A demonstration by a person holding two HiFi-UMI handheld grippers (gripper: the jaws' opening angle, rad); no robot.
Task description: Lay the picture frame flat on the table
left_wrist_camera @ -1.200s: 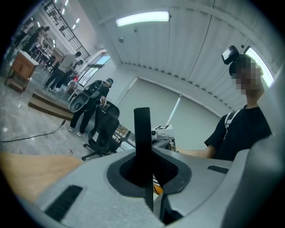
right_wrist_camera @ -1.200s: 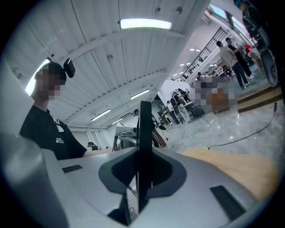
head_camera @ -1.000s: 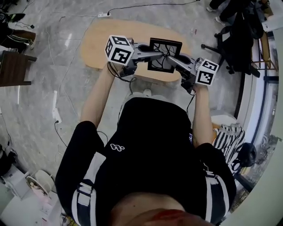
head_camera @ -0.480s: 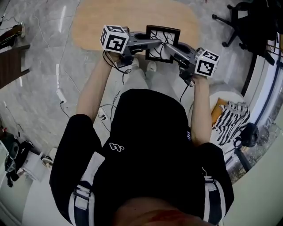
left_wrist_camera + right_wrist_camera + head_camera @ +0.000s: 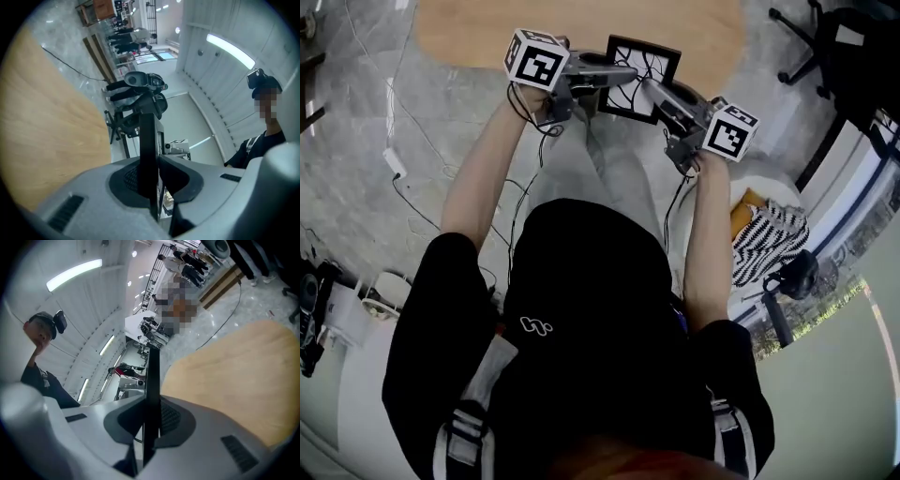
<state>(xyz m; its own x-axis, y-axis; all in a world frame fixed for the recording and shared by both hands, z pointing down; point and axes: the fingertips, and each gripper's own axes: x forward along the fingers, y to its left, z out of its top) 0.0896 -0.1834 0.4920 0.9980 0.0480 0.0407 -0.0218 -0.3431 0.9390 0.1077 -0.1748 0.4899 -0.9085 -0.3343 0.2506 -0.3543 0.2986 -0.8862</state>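
Note:
The black picture frame [image 5: 639, 66] with a cracked-line print hangs in the air over the near edge of the light wooden table [image 5: 478, 28], held from both sides. My left gripper [image 5: 617, 77] has the frame's edge [image 5: 147, 140] between its jaws. The jaws are opening: the frame rests against one pad and a slit of background shows beside the other. My right gripper [image 5: 652, 90] is shut on the opposite edge [image 5: 152, 376], both pads pressing on it. In both gripper views the frame stands edge-on, with the table top [image 5: 47, 117] [image 5: 234, 376] beyond it.
A black office chair [image 5: 811, 42] stands on the grey floor to the right of the table. A striped cloth [image 5: 764, 239] lies by my right elbow. Cables [image 5: 394, 159] trail over the floor at the left. A chair [image 5: 140, 89] shows beyond the table's far end.
The grippers and the frame have shifted up in the head view, and the table has slid toward the top edge. The frame now looks more tilted and foreshortened.

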